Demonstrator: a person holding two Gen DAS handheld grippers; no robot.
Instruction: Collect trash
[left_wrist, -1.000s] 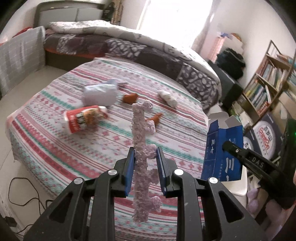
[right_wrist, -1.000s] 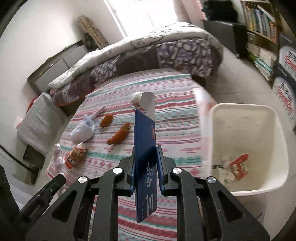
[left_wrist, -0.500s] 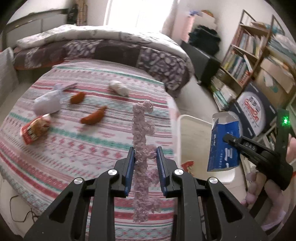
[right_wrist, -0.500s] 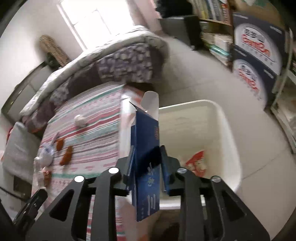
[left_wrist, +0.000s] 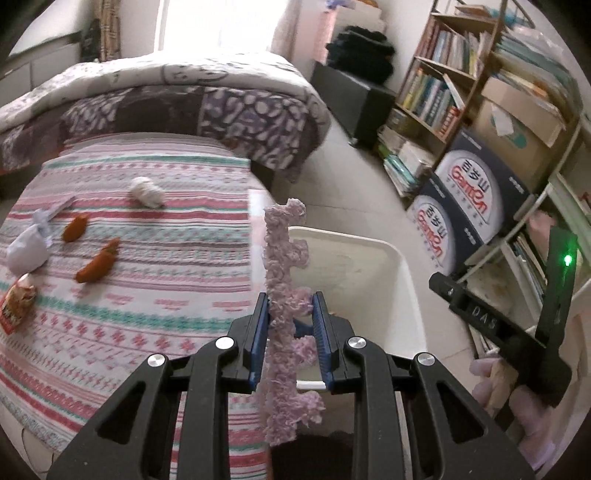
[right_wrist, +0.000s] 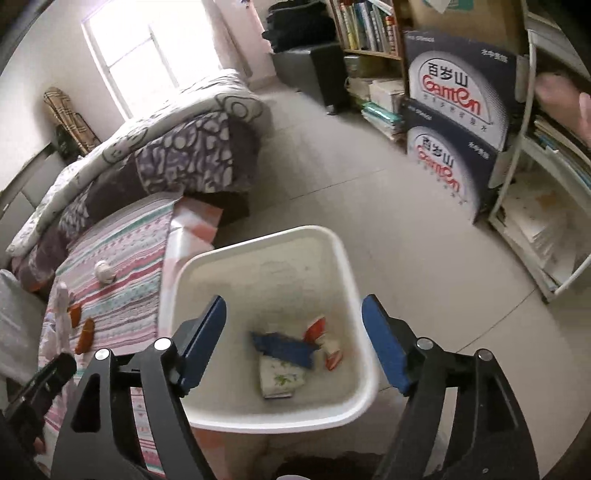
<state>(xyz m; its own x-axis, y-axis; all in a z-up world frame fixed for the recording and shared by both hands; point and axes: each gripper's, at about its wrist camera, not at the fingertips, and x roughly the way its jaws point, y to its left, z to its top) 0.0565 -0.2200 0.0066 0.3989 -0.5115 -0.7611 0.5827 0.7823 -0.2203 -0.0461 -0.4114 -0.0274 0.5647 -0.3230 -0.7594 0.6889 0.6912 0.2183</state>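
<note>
Right wrist view: right tool (right_wrist: 293, 341) over white plastic trash bin (right_wrist: 354, 291), jaws opening, nothing between them.
Bin contents: flat blue carton (right_wrist: 284, 349), red-and-white wrapper (right_wrist: 325, 341), white printed packet (right_wrist: 280, 376) at the bottom.
Left tool: (left_wrist: 290, 332) pinching a long fuzzy pink yarn strip (left_wrist: 282, 295), at the bin's near edge; not dropped yet.
Left on striped bedspread (left_wrist: 155, 302): two orange peel-like scraps (left_wrist: 98, 264), white crumpled wad (left_wrist: 147, 192), pale knotted bag (left_wrist: 27, 247), red snack packet (left_wrist: 16, 302).
Progress: roughly halfway by my count; yarn strip goes in next, then five pieces to fetch.
</note>
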